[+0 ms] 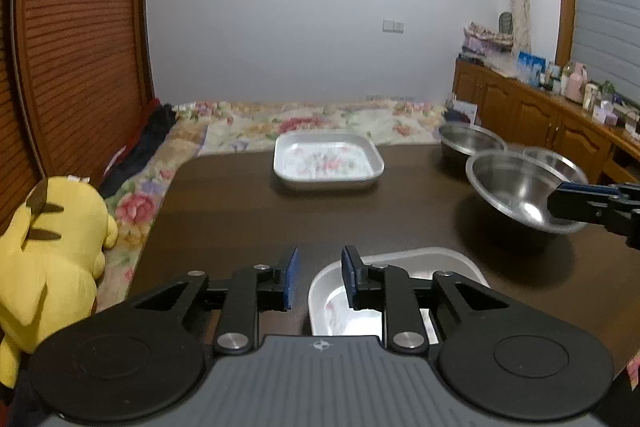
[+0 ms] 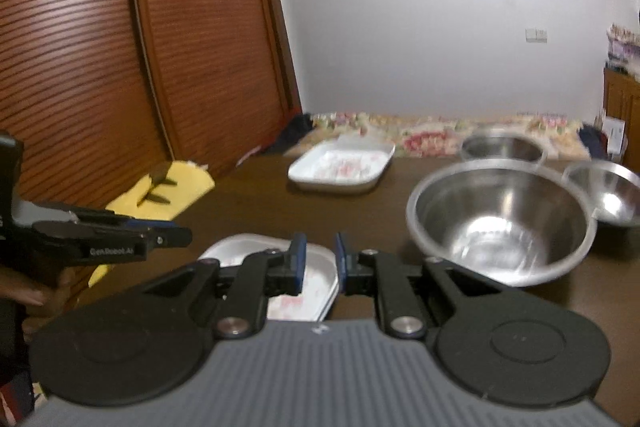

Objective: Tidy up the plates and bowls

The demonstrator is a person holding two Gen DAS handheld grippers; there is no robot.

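Above the dark table (image 1: 240, 219), left tongs (image 1: 319, 259) stand narrowly apart, right tongs (image 2: 321, 247) nearly closed, both empty.

A yellow plush toy (image 1: 52, 251) slumps beside the dark brown worktop (image 1: 240, 211), on a floral bedspread (image 1: 256, 125). Slatted wooden doors (image 1: 76, 39) rise behind it. Across the room, a wooden cabinet (image 1: 532, 115) carries small clutter, under a pale wall with a switch plate (image 1: 393, 25).

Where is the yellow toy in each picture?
Left wrist view: the yellow toy is at the left edge, low down.
Right wrist view: the yellow toy is left of middle, halfway down.
Shared landmark: the far white dish, near the middle of both.
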